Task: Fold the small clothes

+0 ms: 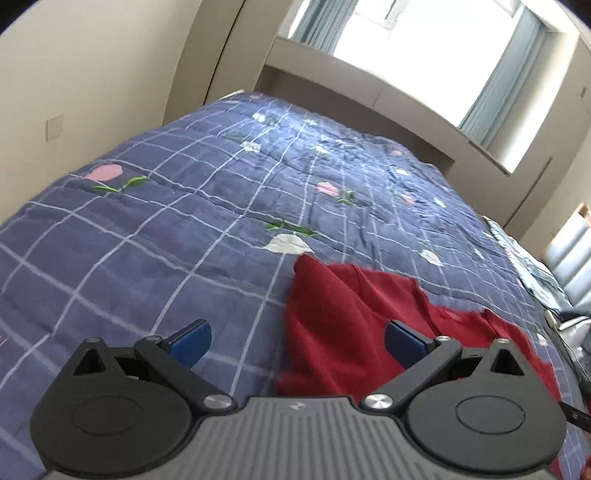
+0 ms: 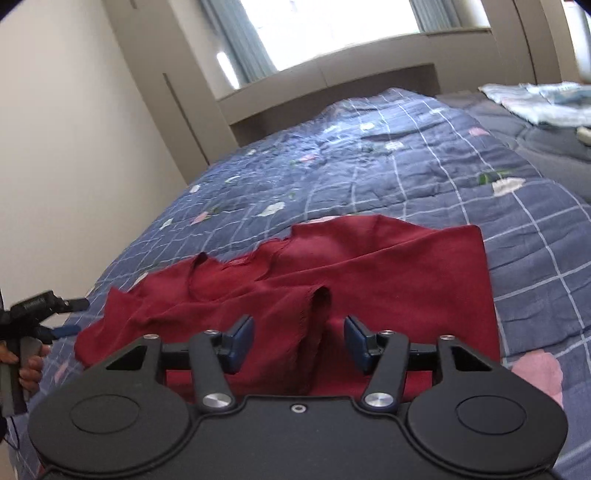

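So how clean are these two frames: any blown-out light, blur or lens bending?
Left wrist view: the window is blown out to white, the walls bow from the fisheye, and the quilt is slightly soft. Right wrist view: the window is likewise overexposed, the far bed is blurred, and the red garment stays fairly readable.
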The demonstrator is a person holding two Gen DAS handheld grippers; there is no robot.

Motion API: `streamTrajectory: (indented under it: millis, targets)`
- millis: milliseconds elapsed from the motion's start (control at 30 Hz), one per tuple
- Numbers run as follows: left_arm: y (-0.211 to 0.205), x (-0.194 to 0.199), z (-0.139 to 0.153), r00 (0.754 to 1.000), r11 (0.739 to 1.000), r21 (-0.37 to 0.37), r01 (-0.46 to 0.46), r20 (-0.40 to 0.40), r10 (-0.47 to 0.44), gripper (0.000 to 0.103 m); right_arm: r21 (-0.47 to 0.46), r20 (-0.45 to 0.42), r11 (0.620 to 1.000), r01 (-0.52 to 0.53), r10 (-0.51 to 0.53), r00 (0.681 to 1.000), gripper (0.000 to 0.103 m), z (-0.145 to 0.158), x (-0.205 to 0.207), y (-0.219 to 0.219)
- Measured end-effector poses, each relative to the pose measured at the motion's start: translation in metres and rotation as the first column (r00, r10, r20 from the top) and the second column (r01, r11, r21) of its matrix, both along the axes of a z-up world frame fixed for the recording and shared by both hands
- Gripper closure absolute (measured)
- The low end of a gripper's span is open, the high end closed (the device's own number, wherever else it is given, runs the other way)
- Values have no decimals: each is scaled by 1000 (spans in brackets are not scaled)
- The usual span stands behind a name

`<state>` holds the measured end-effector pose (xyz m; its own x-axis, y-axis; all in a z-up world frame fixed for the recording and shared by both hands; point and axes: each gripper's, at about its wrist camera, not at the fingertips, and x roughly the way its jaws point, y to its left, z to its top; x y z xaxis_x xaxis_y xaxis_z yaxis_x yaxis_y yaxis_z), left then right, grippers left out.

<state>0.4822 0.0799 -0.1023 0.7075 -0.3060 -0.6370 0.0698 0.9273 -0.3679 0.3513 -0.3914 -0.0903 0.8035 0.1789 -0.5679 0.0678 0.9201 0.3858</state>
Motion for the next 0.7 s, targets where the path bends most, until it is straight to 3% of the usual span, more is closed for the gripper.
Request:
streamTrajectory:
  millis: [133, 200, 300, 333, 367, 467, 600, 700]
  targets:
    - [-8, 29, -15, 998, 1000, 7, -10, -54, 10, 6, 22, -40, 1000, -7, 8, 999, 62, -9, 19, -1]
    - [-9, 37, -20, 997, 1000, 1, -28, -67, 28, 12, 6, -40, 1000, -10, 11, 999, 84, -10, 24, 3]
    - [-12, 43, -24, 997, 999, -2, -37, -73, 37, 39, -19, -9, 1000, -16, 16, 1000, 101, -5, 24, 7]
    - [-12, 44, -25, 996, 999, -8, -38, -77, 37, 54, -30, 8, 999, -17, 17, 1000, 101, -2, 23, 8]
    - [-13, 45, -25, 996, 999, -17, -34, -78, 32, 76, -41, 28, 999, -14, 15, 999, 101, 2, 22, 8]
    - [-16, 43, -24, 998, 999, -33, -40, -55, 38, 91, -81, 90, 997, 7, 1, 996, 102, 15, 18, 8]
    - [-21, 33, -12, 999, 997, -72, -37, 34, 39, 93, -104, 95, 994, 44, -35, 995, 102, 19, 21, 1]
    - [-29, 36, -11, 999, 999, -28, -29, 32, 30, 93, -87, 38, 995, 57, -54, 998, 102, 7, 26, -4]
